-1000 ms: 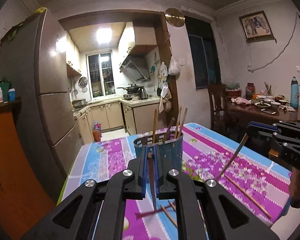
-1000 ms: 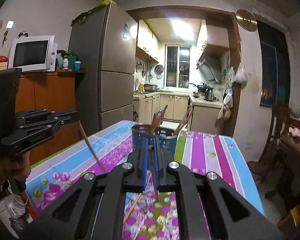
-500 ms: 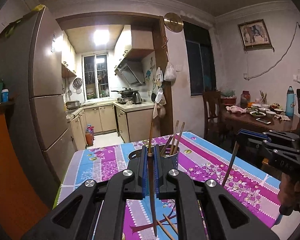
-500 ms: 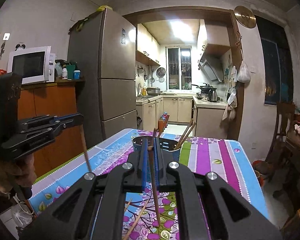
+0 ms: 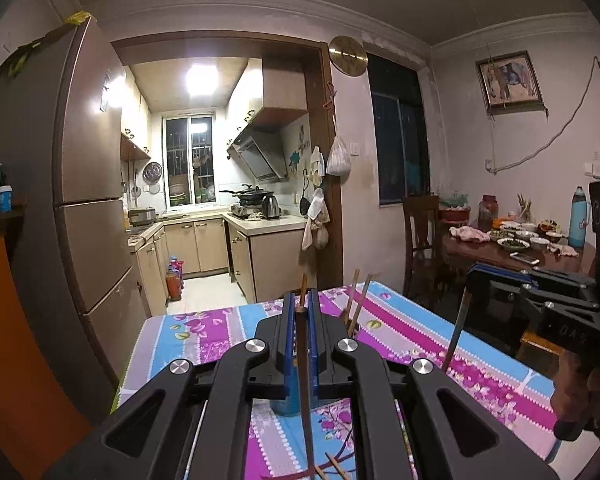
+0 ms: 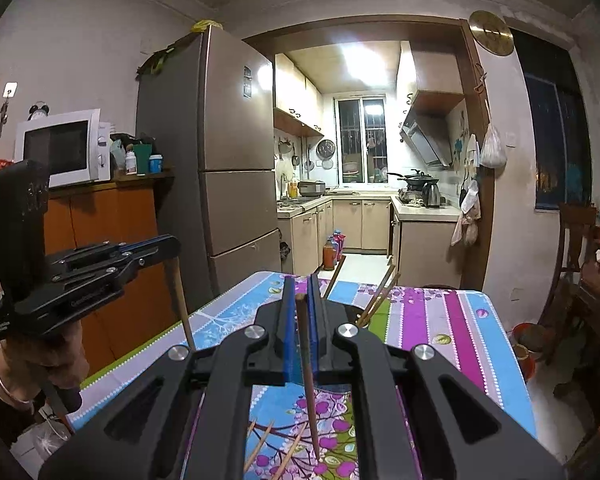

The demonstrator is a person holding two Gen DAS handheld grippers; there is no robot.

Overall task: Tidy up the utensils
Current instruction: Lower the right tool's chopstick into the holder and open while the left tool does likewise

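My left gripper (image 5: 299, 312) is shut on a dark brown chopstick (image 5: 305, 400) that hangs down toward the table. My right gripper (image 6: 300, 300) is shut on another brown chopstick (image 6: 309, 384), tip down. Each gripper shows in the other's view, the right one (image 5: 470, 280) and the left one (image 6: 172, 246), both held above the table. The blue utensil holder (image 5: 288, 406) is mostly hidden behind my left fingers; several chopsticks (image 5: 358, 300) stick up from it. In the right wrist view its chopsticks (image 6: 380, 300) show past the fingers. Loose chopsticks (image 6: 268, 446) lie on the floral tablecloth.
The table (image 5: 460, 364) has a purple and blue floral cloth. A fridge (image 6: 224, 168) and an orange cabinet (image 6: 112, 264) with a microwave (image 6: 60, 148) stand at the left. A dining table (image 5: 516, 252) with dishes and a chair (image 5: 420, 240) stand at the right.
Both grippers have risen and tilted up with their chopsticks; the holder has dropped lower in both views and is now largely hidden behind the fingers.
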